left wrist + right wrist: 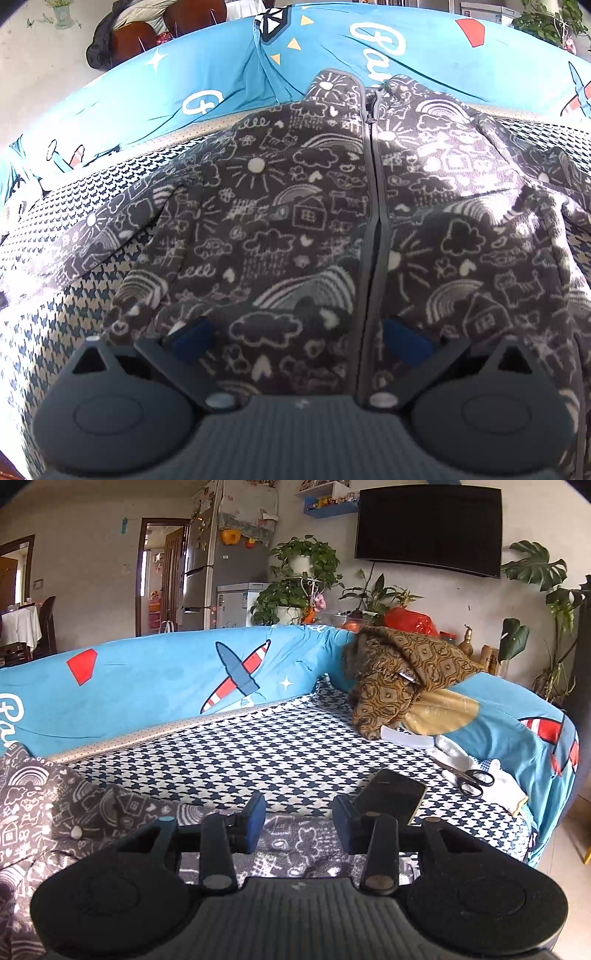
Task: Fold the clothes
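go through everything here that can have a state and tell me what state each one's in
Grey fleece jacket: spread flat, zipped shut, not yet folded.
Left gripper: fingers wide apart, nothing held.
Right gripper: fingers apart, empty.
Phone: screen dark.
Scissors: closed.
Wall TV: off.

The grey doodle-printed zip jacket [295, 221] looks like soft, fuzzy fleece, matt all over. Beneath it, the navy-and-white houndstooth seat cover [295, 753] is flat woven cloth. At far right, the black slab phone [391, 794] is smooth and glossy, and the black-handled scissors [467, 777] have shiny metal blades.
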`<action>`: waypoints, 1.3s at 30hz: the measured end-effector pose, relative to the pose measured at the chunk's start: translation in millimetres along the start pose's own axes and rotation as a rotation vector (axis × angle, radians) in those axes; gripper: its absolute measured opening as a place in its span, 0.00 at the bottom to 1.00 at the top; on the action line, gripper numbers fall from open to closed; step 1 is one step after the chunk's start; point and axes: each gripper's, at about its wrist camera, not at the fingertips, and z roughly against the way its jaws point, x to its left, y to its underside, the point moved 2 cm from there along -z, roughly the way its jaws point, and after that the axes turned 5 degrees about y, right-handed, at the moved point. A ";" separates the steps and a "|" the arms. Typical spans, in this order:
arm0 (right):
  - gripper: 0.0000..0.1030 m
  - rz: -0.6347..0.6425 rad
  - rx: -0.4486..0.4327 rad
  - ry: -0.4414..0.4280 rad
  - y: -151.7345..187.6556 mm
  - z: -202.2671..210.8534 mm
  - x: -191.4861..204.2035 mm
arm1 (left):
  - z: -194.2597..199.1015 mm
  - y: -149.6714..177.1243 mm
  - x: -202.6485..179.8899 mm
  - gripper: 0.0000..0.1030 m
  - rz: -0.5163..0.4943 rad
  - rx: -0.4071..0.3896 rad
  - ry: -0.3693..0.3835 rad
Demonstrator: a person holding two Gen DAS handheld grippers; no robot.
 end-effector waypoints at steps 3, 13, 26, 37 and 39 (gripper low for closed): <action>0.41 0.012 0.034 -0.049 5.0 -2.9 7.7 | -0.1 0.3 -0.2 1.00 0.001 0.002 0.004; 0.41 0.105 0.149 -0.277 25.2 -9.3 52.7 | -0.7 1.2 -2.6 1.00 0.004 0.010 0.016; 0.42 0.259 0.241 -0.336 53.0 0.6 113.2 | 5.8 -6.8 4.1 1.00 0.051 -0.035 0.001; 0.42 0.492 0.172 -0.515 79.7 61.5 179.3 | 4.8 -17.3 52.1 1.00 0.175 -0.059 -0.079; 0.43 0.540 0.143 -0.539 86.0 73.6 190.3 | 5.3 -18.3 64.1 1.00 0.206 -0.066 -0.102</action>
